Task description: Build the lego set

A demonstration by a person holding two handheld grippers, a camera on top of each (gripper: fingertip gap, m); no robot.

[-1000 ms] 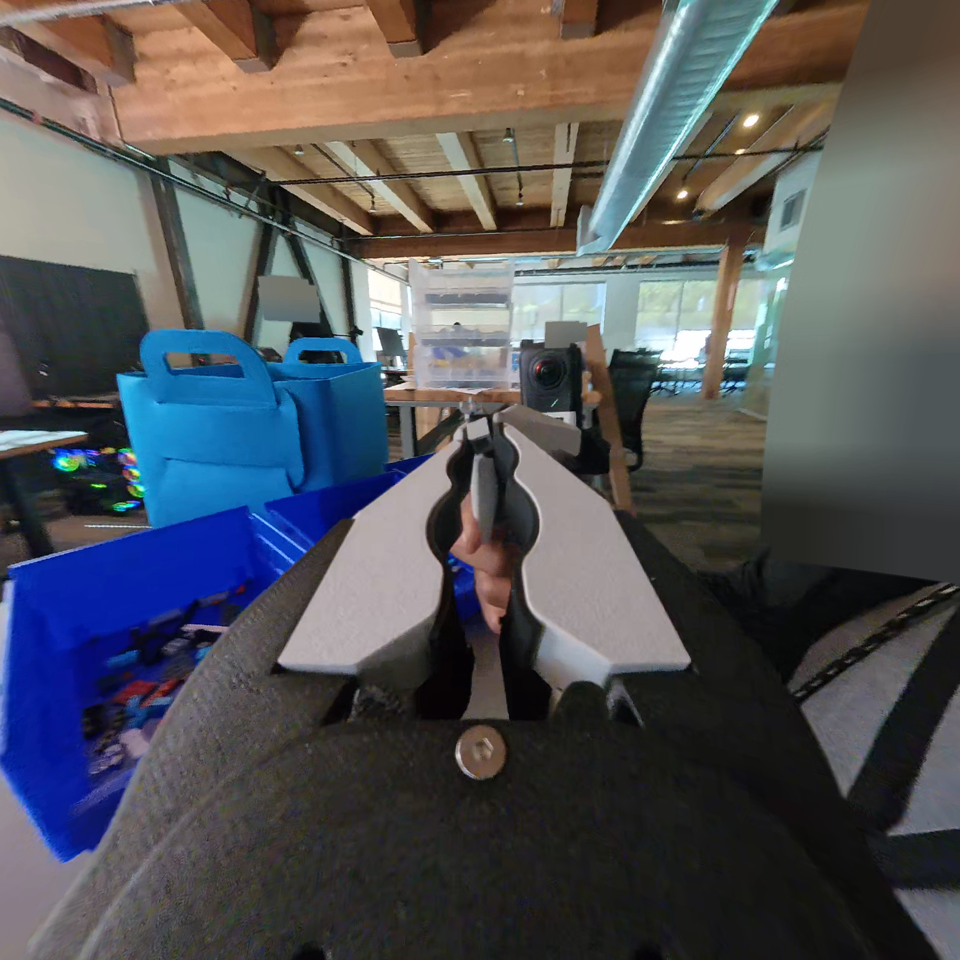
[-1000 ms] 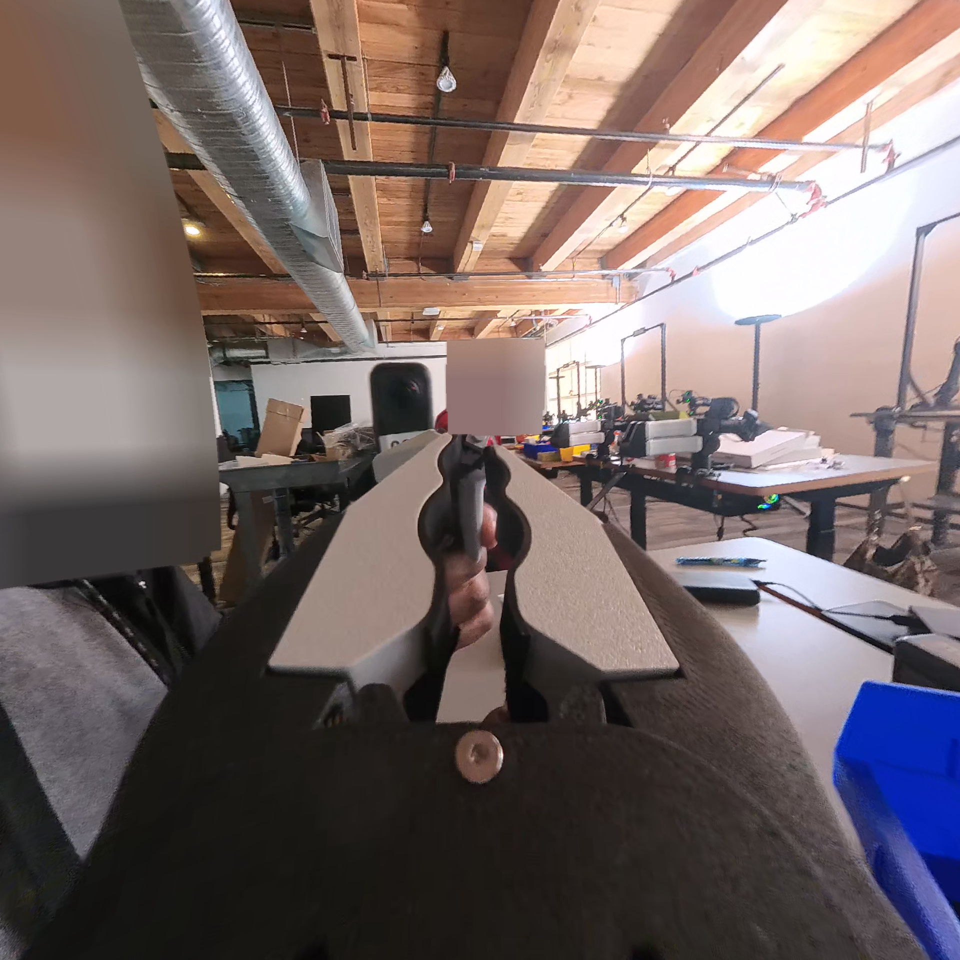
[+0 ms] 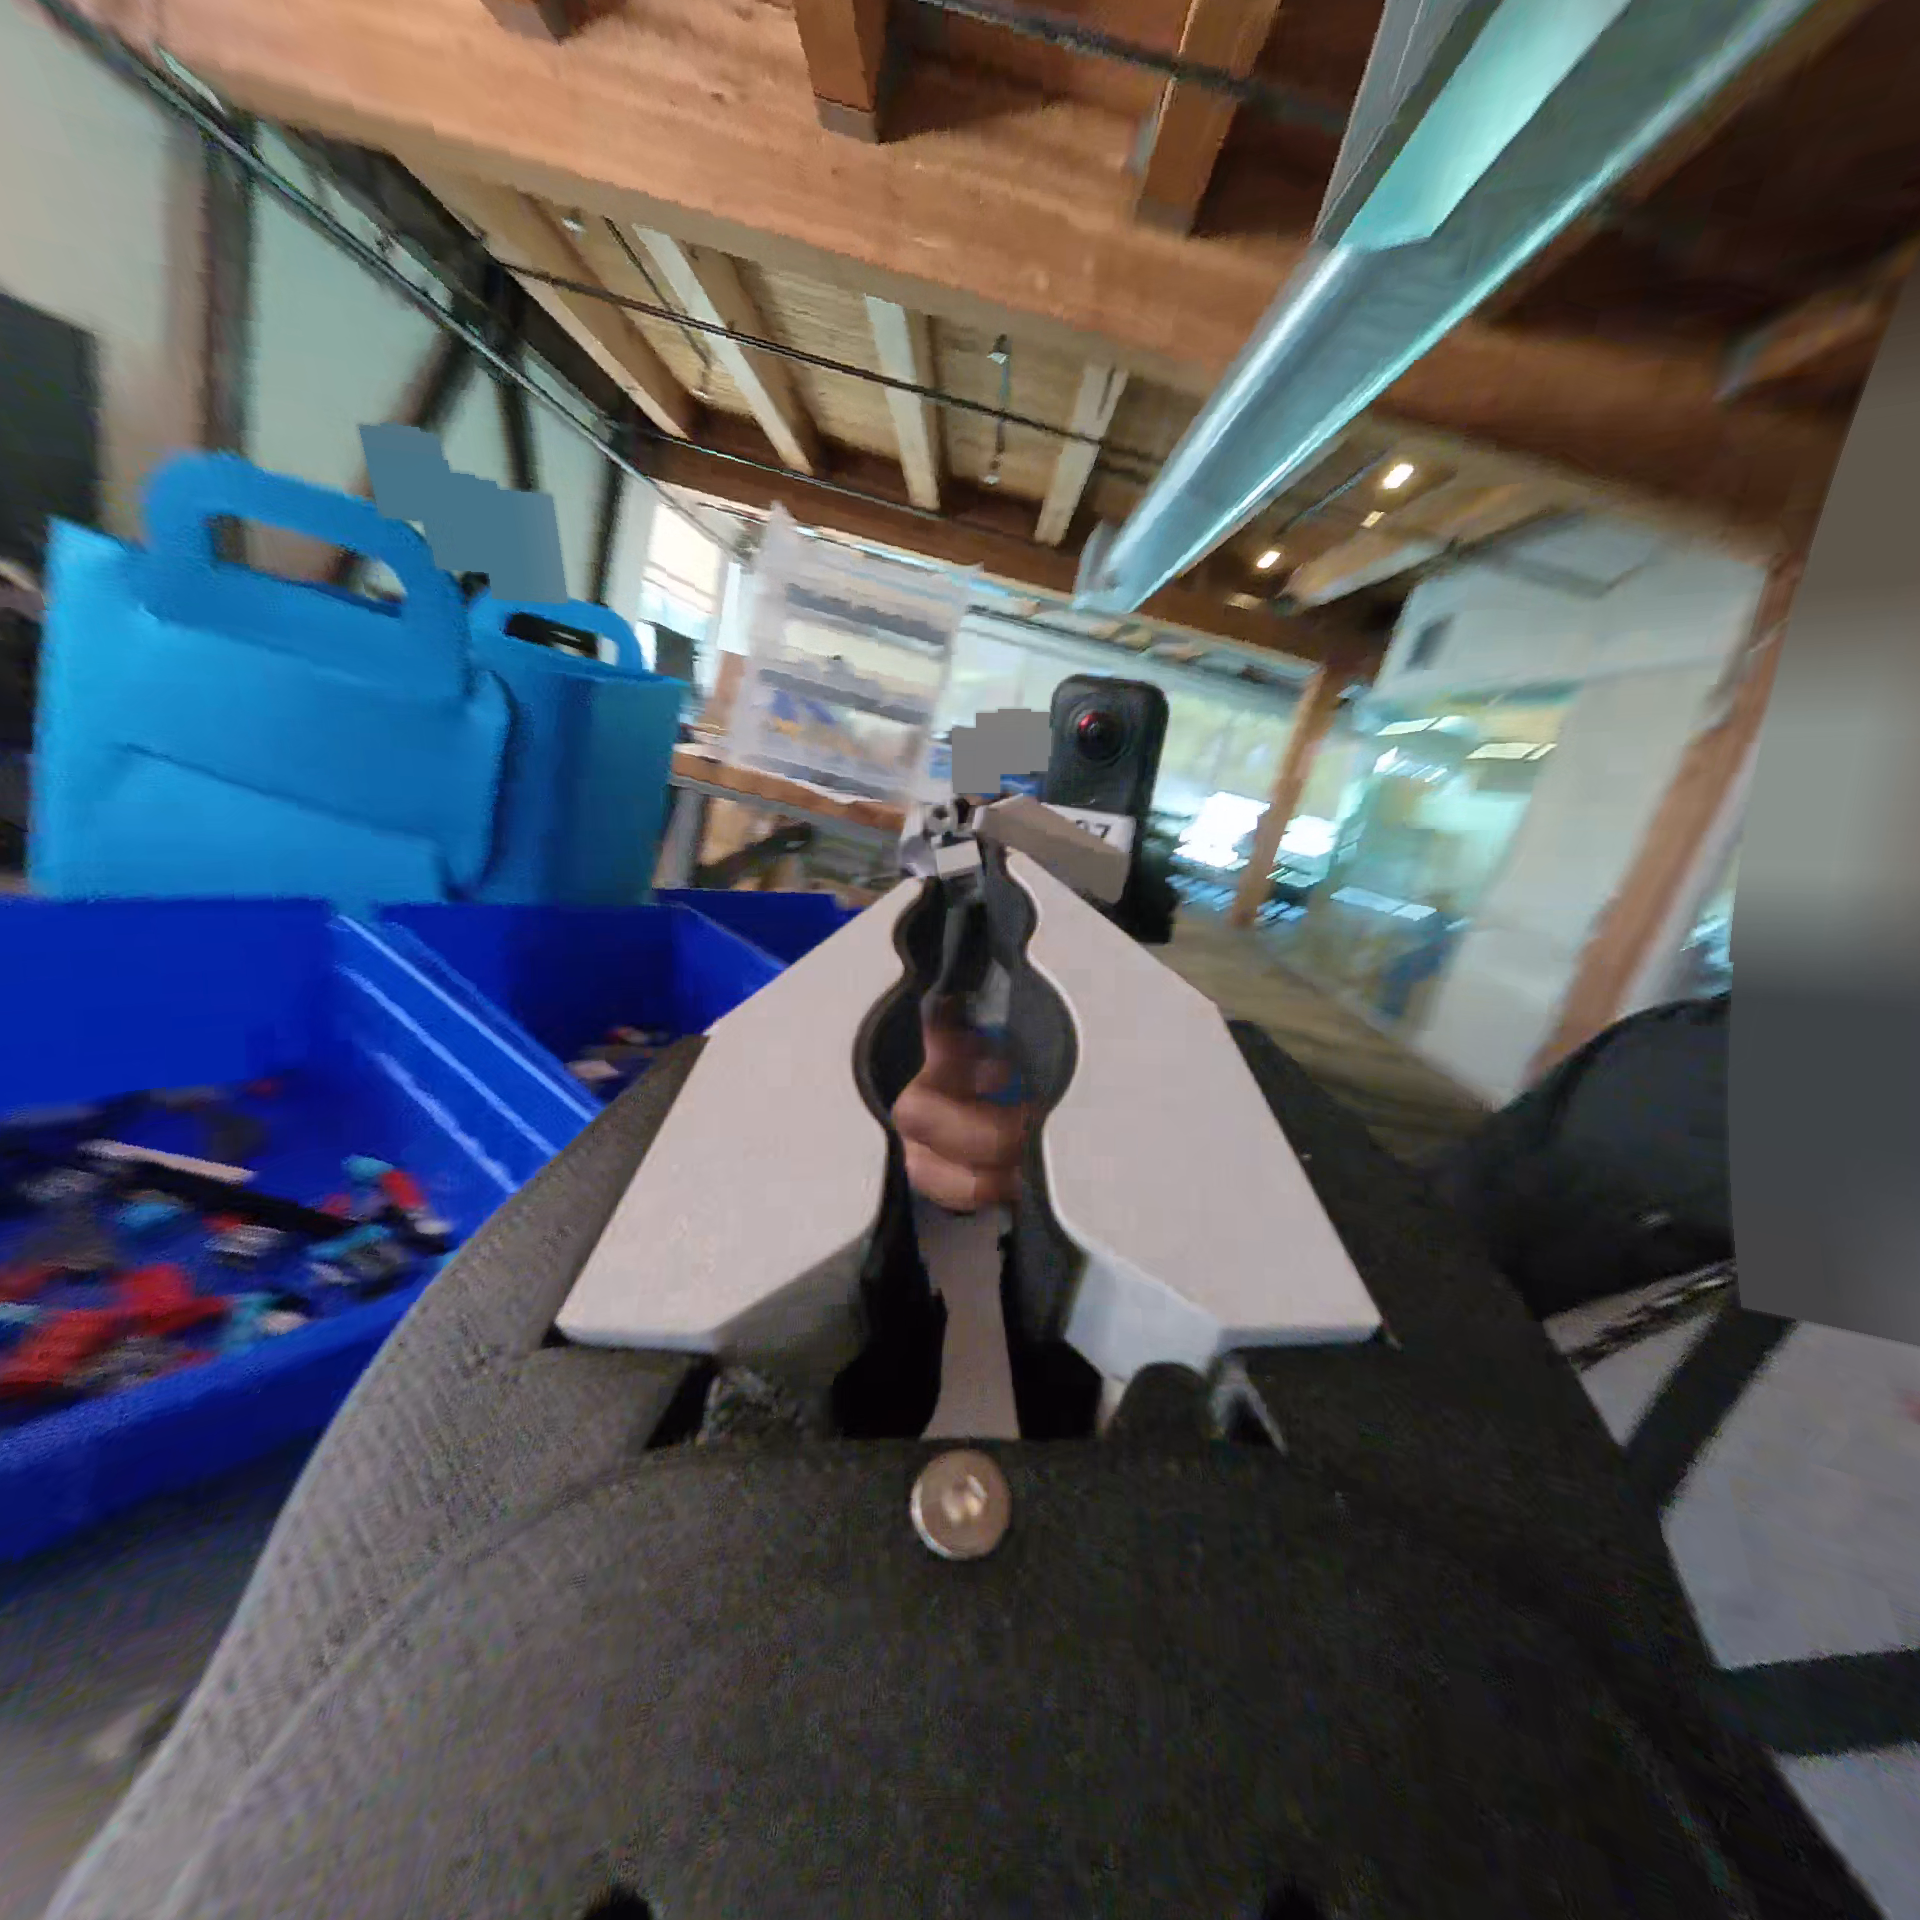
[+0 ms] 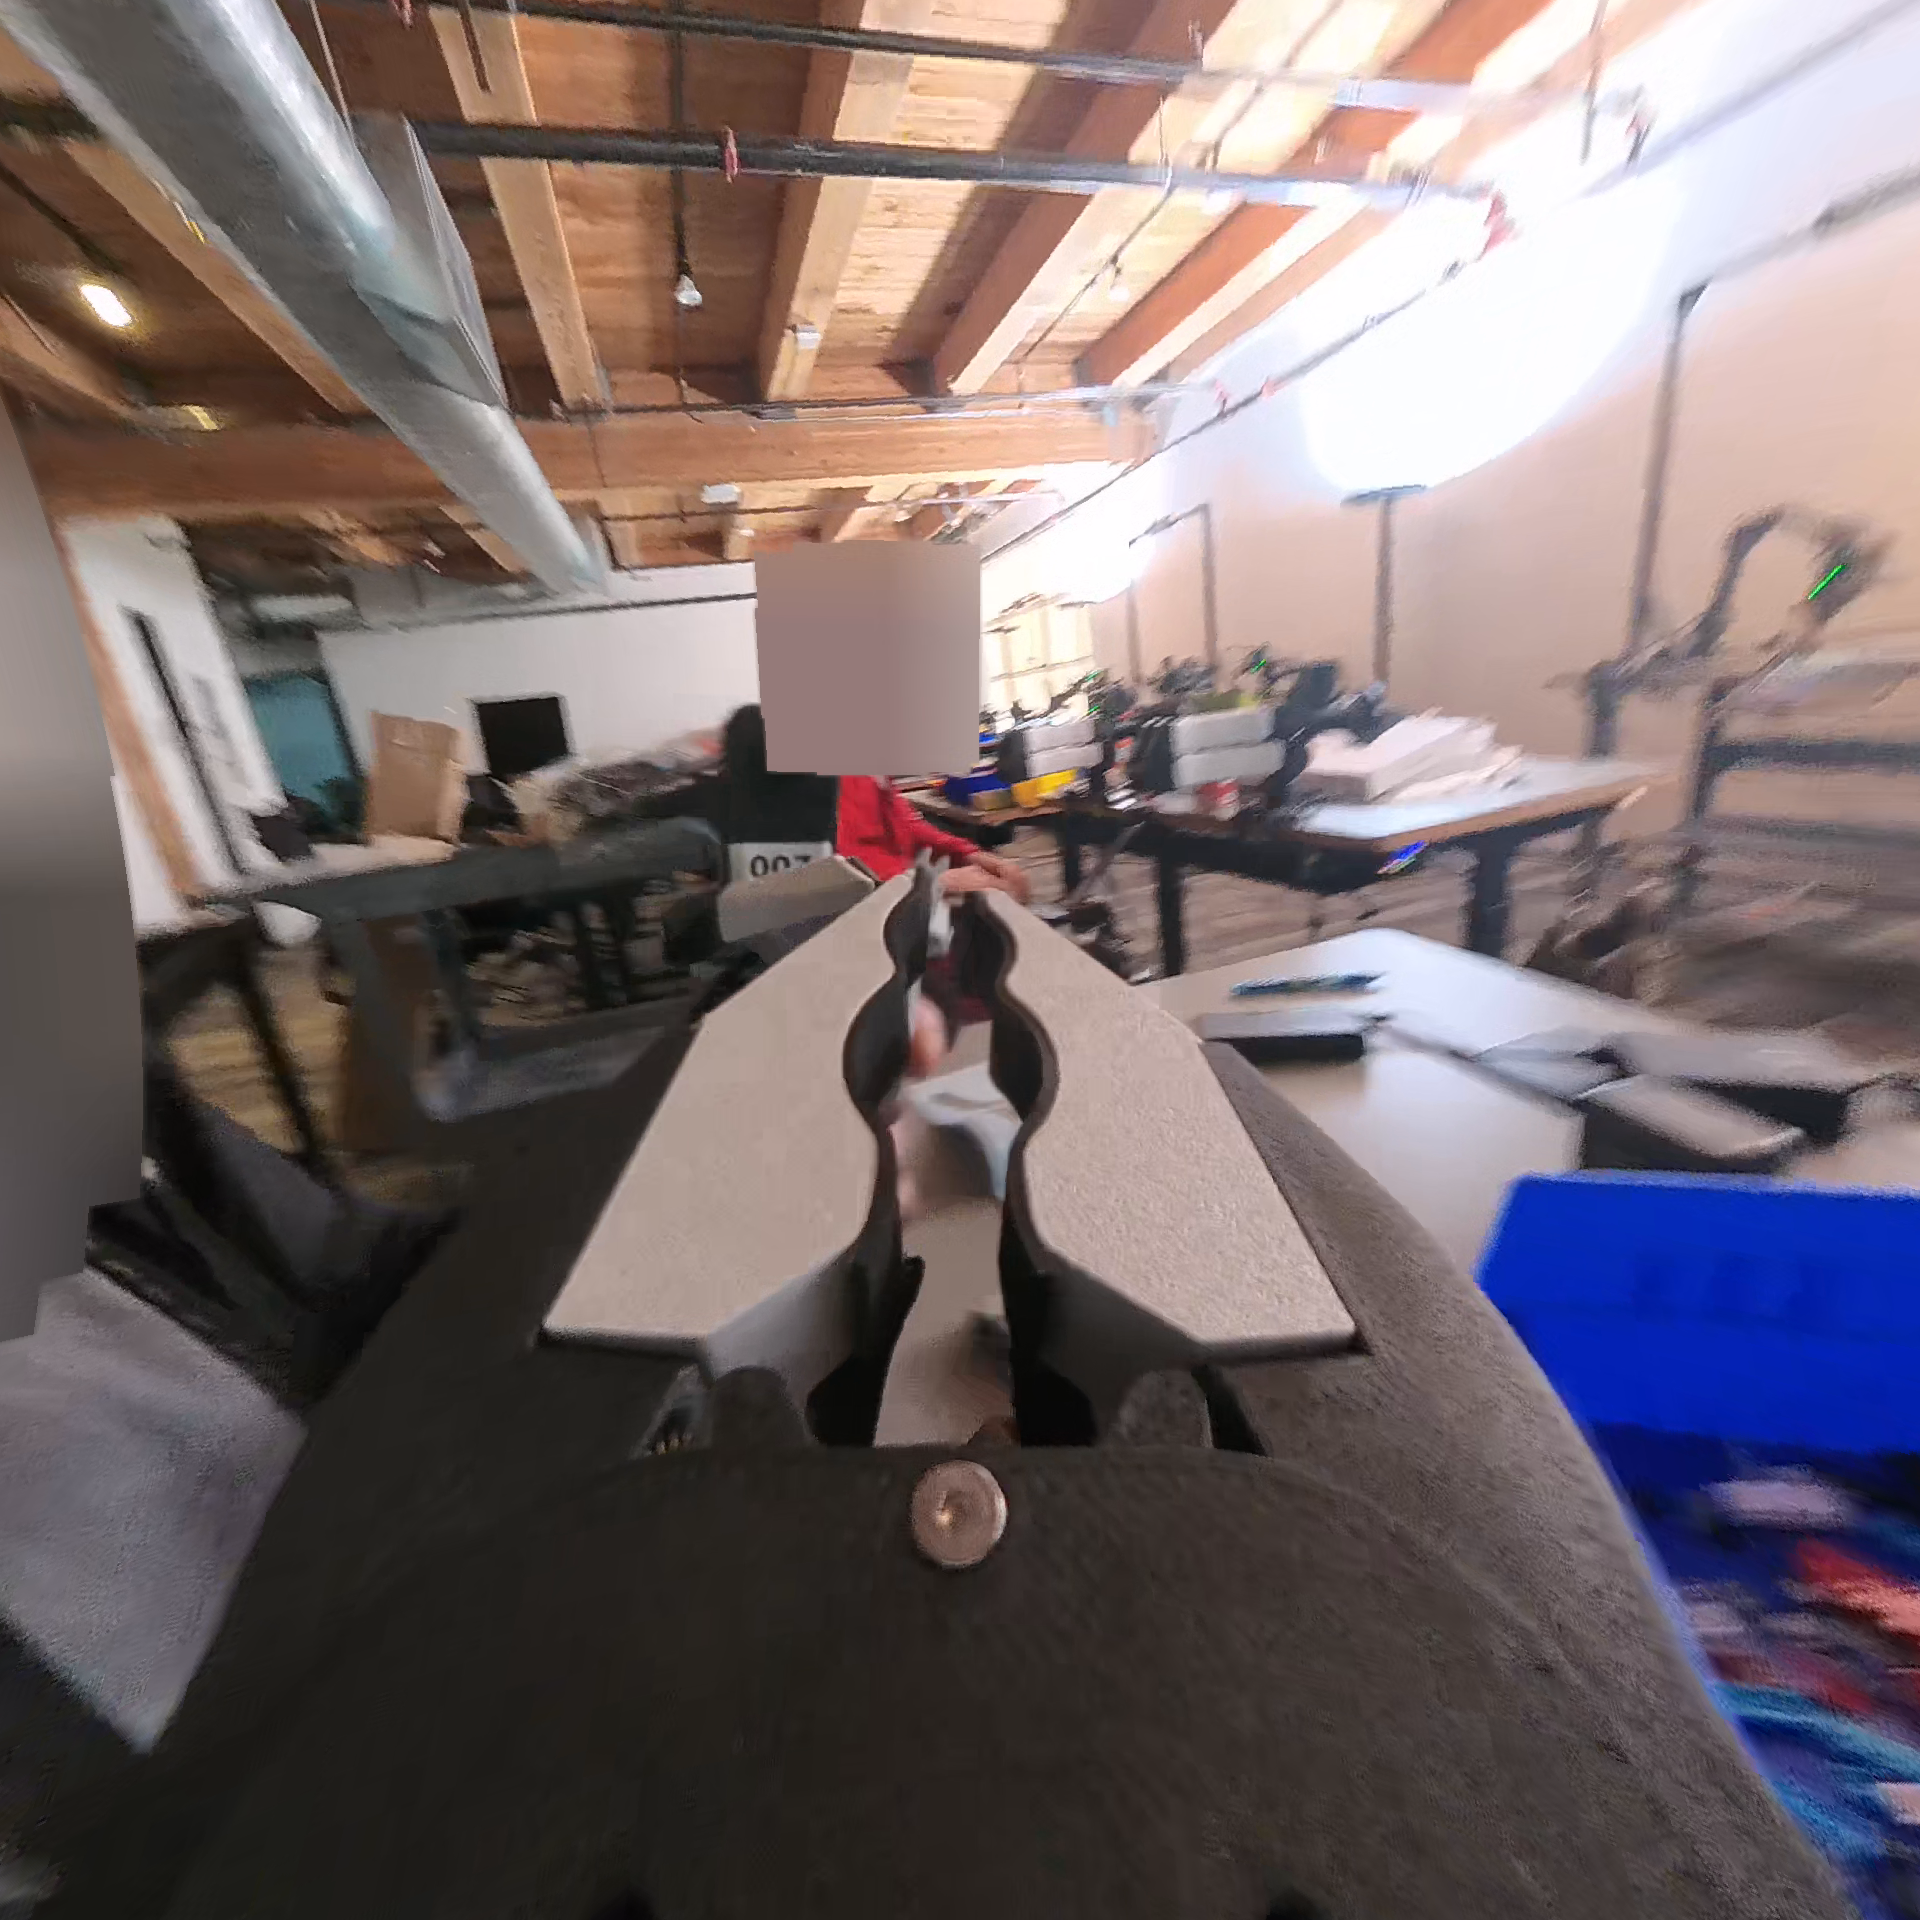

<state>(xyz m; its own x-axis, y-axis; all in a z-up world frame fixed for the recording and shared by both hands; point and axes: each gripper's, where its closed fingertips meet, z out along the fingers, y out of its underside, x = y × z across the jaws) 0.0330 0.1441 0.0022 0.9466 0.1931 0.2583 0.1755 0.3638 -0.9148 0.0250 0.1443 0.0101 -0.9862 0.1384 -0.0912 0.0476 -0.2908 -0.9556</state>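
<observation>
Clearly, left tongs pinch grey lego piece.

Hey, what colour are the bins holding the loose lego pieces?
Bright blue; the bins show best in the left wrist view.

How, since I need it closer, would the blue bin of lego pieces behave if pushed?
The blue bin looks rigid plastic, so probably slides whole. Low, wide, it seems unlikely to tip. Loose lego pieces would likely shift.

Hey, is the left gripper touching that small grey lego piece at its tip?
Touching. The left wrist view shows the left gripper closed on the small grey lego piece, which sticks out from between its fingertips, raised above the blue bins.
</observation>
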